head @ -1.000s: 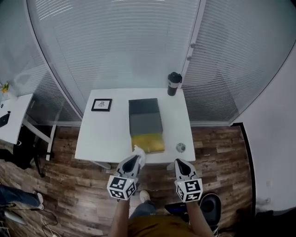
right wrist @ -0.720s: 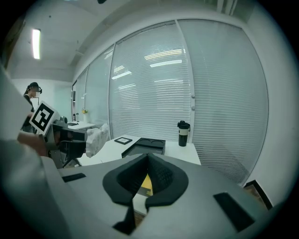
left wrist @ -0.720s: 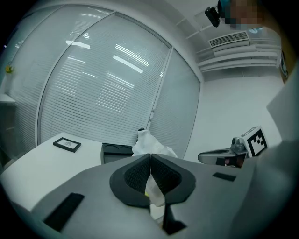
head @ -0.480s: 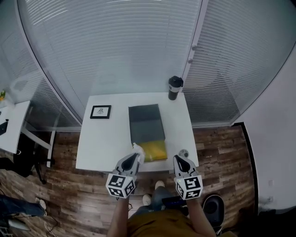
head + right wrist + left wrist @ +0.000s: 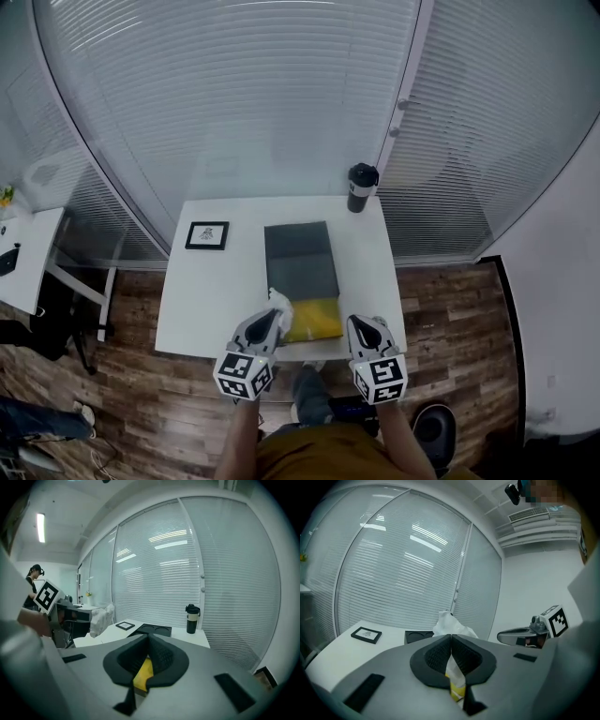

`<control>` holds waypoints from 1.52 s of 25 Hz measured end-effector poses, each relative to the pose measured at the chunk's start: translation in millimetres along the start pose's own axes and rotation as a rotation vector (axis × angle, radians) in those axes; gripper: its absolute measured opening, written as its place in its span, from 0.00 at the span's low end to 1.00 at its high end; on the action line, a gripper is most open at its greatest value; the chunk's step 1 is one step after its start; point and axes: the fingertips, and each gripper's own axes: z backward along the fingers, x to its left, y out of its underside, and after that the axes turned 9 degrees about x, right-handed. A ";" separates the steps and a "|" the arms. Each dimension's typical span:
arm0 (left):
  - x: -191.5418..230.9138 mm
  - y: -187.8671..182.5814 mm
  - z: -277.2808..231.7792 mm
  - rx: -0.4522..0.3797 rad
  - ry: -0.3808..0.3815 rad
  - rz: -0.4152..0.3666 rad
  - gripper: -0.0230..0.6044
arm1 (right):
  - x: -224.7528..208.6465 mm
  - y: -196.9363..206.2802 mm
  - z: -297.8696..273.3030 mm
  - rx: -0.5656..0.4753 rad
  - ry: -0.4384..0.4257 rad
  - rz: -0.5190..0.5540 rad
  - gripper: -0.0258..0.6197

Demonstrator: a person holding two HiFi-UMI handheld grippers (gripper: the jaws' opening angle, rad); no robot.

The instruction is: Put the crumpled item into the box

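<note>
A white crumpled item point(image 5: 277, 301) sticks up from my left gripper point(image 5: 274, 315), which is shut on it at the table's near edge, by the left side of the box's yellow near end point(image 5: 316, 320). The box point(image 5: 299, 260) is long and dark and lies on the white table point(image 5: 217, 286). In the left gripper view the crumpled item point(image 5: 451, 626) bulges above the closed jaws. My right gripper point(image 5: 360, 326) is shut with nothing in it, just right of the yellow end. Only yellow point(image 5: 143, 672) shows behind its closed jaws.
A small black picture frame point(image 5: 206, 234) lies at the table's far left. A dark tumbler point(image 5: 361, 187) stands at the far right corner. Window blinds run behind the table, wooden floor surrounds it. A person point(image 5: 33, 584) stands far off in the right gripper view.
The view has closed in on the table. Both grippers went from in front of the table to over its near edge, the left one still holding the crumpled item.
</note>
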 end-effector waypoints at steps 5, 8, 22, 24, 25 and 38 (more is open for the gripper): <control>5.1 -1.2 -11.0 0.013 -0.005 0.001 0.08 | -7.4 -0.4 -10.1 0.011 -0.007 -0.008 0.06; 8.1 2.8 -15.8 0.022 -0.004 0.011 0.08 | -9.4 2.6 -14.8 0.018 -0.012 -0.021 0.06; 10.9 25.7 -38.8 0.089 0.015 0.028 0.08 | -11.6 27.4 -32.8 0.086 -0.037 -0.045 0.06; 10.9 32.0 -42.3 0.107 0.018 0.026 0.08 | -11.8 32.6 -35.2 0.097 -0.040 -0.049 0.06; 10.7 35.3 -44.5 0.117 0.021 0.024 0.08 | -12.1 35.1 -36.6 0.102 -0.040 -0.051 0.06; 4.4 79.1 -70.8 0.266 0.095 0.011 0.08 | -13.4 52.4 -56.8 0.155 -0.062 -0.055 0.06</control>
